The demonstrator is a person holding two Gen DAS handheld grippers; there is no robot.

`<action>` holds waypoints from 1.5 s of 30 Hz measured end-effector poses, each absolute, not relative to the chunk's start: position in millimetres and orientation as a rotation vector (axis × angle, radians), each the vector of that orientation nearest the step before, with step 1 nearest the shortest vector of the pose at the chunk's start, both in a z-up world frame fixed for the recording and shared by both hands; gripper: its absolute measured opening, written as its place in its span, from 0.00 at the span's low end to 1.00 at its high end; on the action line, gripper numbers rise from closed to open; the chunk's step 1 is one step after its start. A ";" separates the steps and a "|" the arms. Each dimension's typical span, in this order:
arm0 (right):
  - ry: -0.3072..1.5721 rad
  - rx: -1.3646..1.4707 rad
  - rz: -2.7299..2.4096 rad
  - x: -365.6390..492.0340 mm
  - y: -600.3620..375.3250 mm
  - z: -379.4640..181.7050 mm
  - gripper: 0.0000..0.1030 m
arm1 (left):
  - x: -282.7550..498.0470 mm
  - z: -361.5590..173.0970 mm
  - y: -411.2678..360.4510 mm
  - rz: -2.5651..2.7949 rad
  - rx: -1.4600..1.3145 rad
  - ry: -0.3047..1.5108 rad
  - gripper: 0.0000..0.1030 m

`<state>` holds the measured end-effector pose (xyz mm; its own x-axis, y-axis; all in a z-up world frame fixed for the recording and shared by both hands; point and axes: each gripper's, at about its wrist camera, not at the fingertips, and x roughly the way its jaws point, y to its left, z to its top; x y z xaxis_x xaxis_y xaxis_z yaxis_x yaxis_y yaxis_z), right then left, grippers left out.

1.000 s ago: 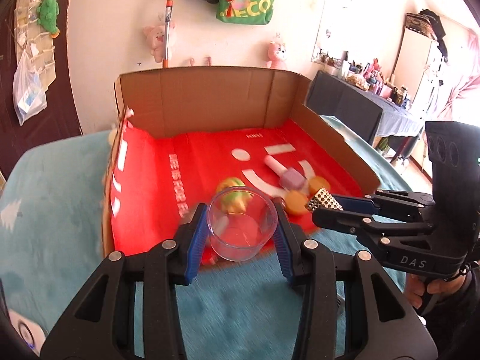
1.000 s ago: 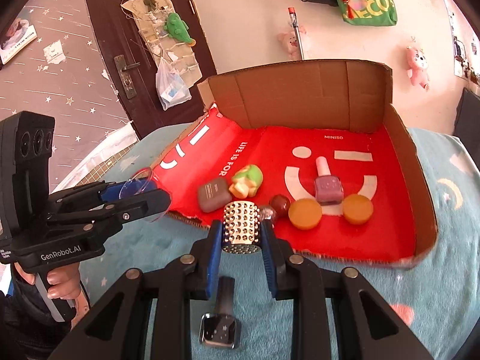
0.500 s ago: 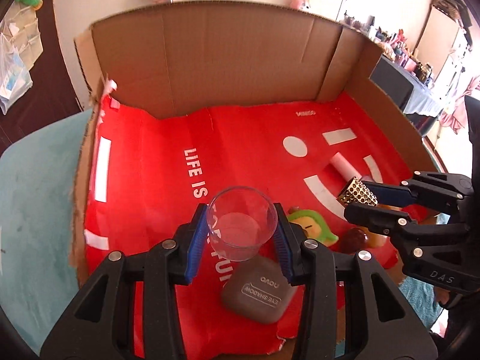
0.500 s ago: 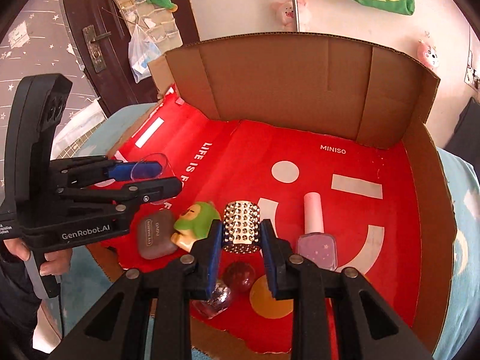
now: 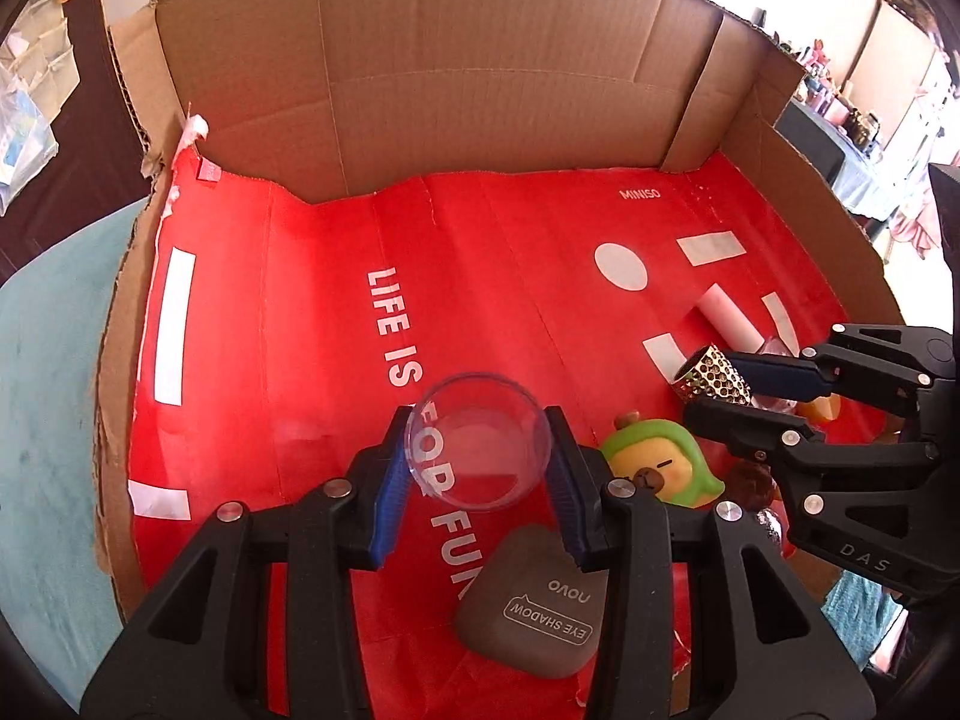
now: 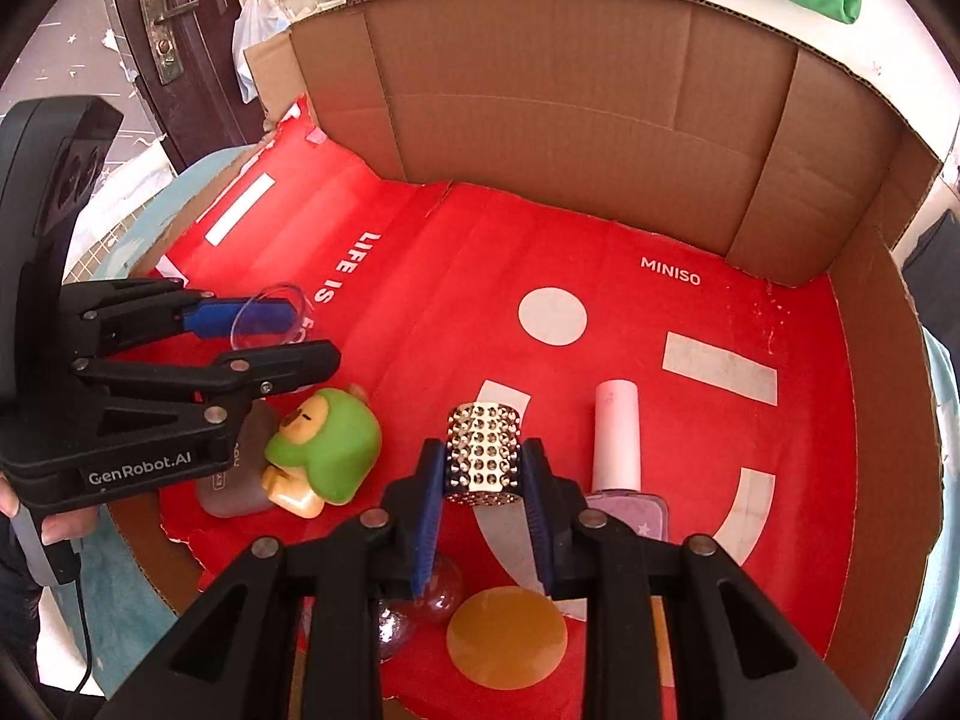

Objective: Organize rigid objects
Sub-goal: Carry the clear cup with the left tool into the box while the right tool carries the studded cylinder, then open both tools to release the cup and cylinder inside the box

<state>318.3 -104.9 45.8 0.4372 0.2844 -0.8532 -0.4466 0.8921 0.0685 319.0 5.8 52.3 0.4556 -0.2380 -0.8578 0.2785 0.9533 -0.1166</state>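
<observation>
My left gripper (image 5: 477, 456) is shut on a clear plastic cup (image 5: 478, 441), held above the red floor of the cardboard box (image 5: 456, 66). It also shows in the right wrist view (image 6: 270, 324). My right gripper (image 6: 483, 474) is shut on a gold studded cylinder (image 6: 485, 453), which also shows in the left wrist view (image 5: 714, 375). Both hover over the box's front part. Below lie a green toy figure (image 6: 324, 453), a grey eye shadow case (image 5: 537, 606), a pink nail polish bottle (image 6: 618, 450) and an orange disc (image 6: 507, 639).
The box has tall cardboard walls at the back (image 6: 600, 120) and right (image 6: 882, 420). Its red floor (image 5: 288, 324) has free room at the left and back. Small round balls (image 6: 441, 591) lie under my right gripper. Teal cloth (image 5: 48, 396) surrounds the box.
Both grippers have moved forward over the box's front edge and further into the box, each still holding its object. The objects on the floor have not moved.
</observation>
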 end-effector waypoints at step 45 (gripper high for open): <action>0.944 -0.149 0.439 285.5 -129.5 84.9 0.48 | 260.7 106.9 20.4 -0.266 -0.062 0.863 0.73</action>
